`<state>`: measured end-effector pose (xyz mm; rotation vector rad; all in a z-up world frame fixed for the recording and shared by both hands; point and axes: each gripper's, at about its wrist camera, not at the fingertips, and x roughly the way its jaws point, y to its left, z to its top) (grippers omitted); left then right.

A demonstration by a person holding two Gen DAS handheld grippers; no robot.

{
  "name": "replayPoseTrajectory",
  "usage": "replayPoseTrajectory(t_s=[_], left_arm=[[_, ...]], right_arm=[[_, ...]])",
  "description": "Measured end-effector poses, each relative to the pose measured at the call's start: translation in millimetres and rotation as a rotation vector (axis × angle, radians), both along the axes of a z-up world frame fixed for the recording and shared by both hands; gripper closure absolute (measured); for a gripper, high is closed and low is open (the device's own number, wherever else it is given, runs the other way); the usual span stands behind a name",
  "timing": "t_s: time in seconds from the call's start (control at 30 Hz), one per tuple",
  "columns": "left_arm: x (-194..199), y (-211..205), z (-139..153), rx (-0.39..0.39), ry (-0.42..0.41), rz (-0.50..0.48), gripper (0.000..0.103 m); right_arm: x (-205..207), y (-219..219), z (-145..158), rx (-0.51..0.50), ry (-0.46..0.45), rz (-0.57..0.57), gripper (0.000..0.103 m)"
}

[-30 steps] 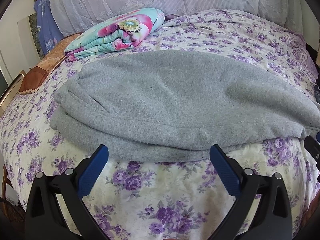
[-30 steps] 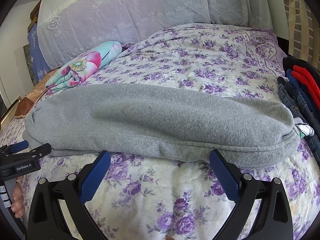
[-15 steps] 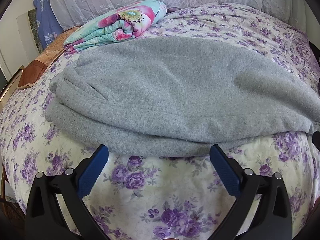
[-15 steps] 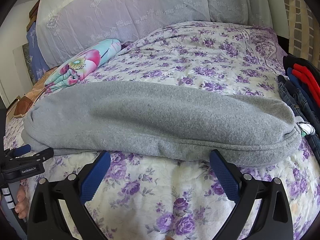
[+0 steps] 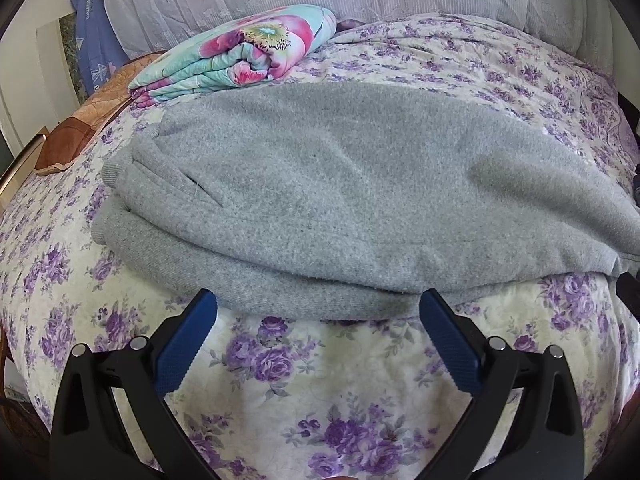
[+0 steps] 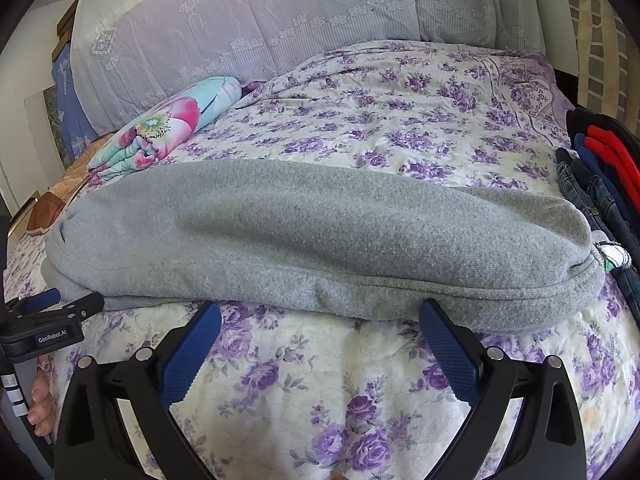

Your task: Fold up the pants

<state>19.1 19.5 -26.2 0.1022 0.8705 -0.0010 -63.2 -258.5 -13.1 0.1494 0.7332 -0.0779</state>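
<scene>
Your left gripper (image 5: pixel 318 308): spread wide, empty, tips at the near hem.
Your right gripper (image 6: pixel 320 320): spread wide, empty, equally close.
Gray sweatpants (image 6: pixel 320 236): folded lengthwise, long axis left-to-right across both grippers, on the floral bedspread (image 6: pixel 304 368).
Beyond: folded floral blanket (image 5: pixel 240 56).

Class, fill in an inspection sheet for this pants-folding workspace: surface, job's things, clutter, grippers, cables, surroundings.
Surface: bed with purple-flowered cover.
Job's things: grey pants lying lengthwise, already doubled over.
Clutter: folded floral blanket behind; stack of folded clothes at right.
Grippers: left gripper open, empty, at the pants' near edge; right gripper open, empty, likewise.
Cables: nothing seen.
Surroundings: lace-covered pillows at the headboard.
</scene>
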Motion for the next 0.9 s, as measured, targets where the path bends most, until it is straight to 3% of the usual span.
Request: replayPoseTrajectory(t_s=[0.9], left_arm=[[3, 3, -9, 0.003, 0.017, 0.001, 0.004]], right_arm=[[8, 6, -4, -0.024, 0.065, -0.002, 0.004]])
